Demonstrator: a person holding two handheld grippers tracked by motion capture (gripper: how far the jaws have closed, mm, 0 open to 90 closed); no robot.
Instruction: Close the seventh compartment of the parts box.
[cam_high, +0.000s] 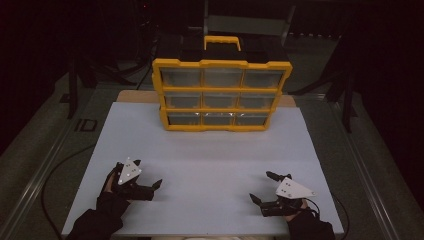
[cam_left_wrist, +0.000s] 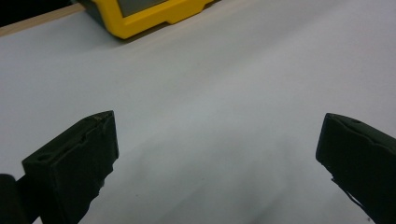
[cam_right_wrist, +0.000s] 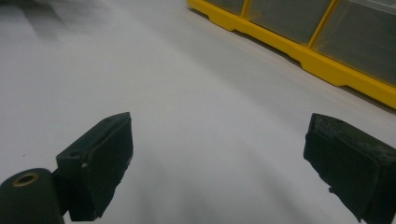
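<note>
1. While both grippers rest low on the white table (cam_high: 210, 155) at its near edge, the yellow drawer cabinet (cam_high: 221, 95) stands upright at the far edge, well apart from both.
2. Left gripper (cam_high: 159, 184): jaws spread wide, nothing between them; its own view (cam_left_wrist: 217, 154) has bare table ahead and a cabinet corner (cam_left_wrist: 140, 18) at top left.
3. Right gripper (cam_high: 264, 187): jaws also wide apart and empty; its own view (cam_right_wrist: 217, 158) has the cabinet's bottom row of drawers (cam_right_wrist: 327, 32) at upper right.
4. Cabinet is a three-by-three grid of clear drawers in a yellow frame, handle (cam_high: 222, 42) on top. Contents too dim to tell.
5. Risk: the cabinet is tall and sits free on a smooth board. A one-handed pull on a drawer would likely slide or tip the whole unit forward; one gripper should brace the frame.
6. Risk: drawer fronts look smooth, with small pulls. A wide jaw closing off-centre could slip off, or catch the frame rail rather than the drawer.
7. Risk: dim lighting and glare on the bottom row make it easy to misjudge which drawer is targeted.
</note>
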